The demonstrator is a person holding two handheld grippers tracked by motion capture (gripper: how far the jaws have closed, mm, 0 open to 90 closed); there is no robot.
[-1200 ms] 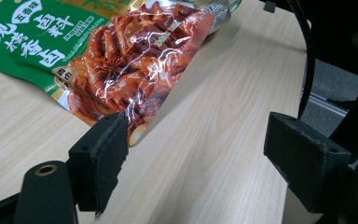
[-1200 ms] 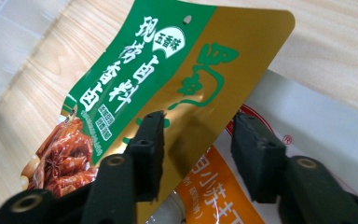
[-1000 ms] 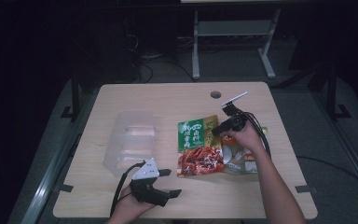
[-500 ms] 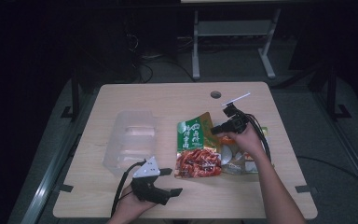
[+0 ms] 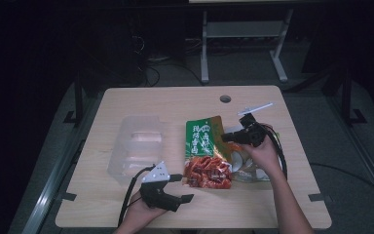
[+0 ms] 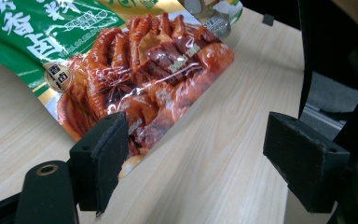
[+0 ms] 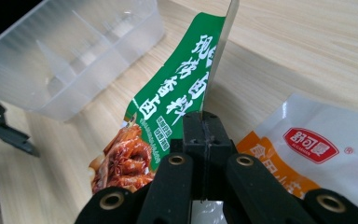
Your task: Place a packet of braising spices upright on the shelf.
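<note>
Compared with a second ago, green-and-red snack pouch (image 5: 205,155) tipped further, its top edge raised and swung toward 11 o'clock; right tongs (image 5: 227,137) shifted slightly toward 9 o'clock; left tongs (image 5: 183,187) hardly moved.

Right tongs pinched fully together on the pouch's upper edge (image 7: 204,100), thin foil seam standing upright between the flat black pads. Left tongs (image 6: 193,158) spread wide, gripping nothing, low over the surface (image 5: 175,105) at the pouch's 7 o'clock corner, one foam-faced pad (image 6: 103,154) just beside the glossy film, whether touching cannot be told.

Pouch: flat, crinkled, shiny plastic; green upper half with white characters, clear lower window showing red-brown braised pieces (image 6: 149,65). Lying near the middle of the surface, lower end resting on the wood, upper end lifted.

At its 3 o'clock, partly underneath, a white-and-orange packet (image 7: 317,154) with a red oval logo, smooth and glossy. At 9 o'clock, apart from the pouch, a translucent plastic divided container (image 5: 136,146), rectangular, frosted, thin inner walls. Surface pale wood-grain laminate, rounded corners, a round cable hole (image 5: 225,98) at 12 o'clock.
</note>
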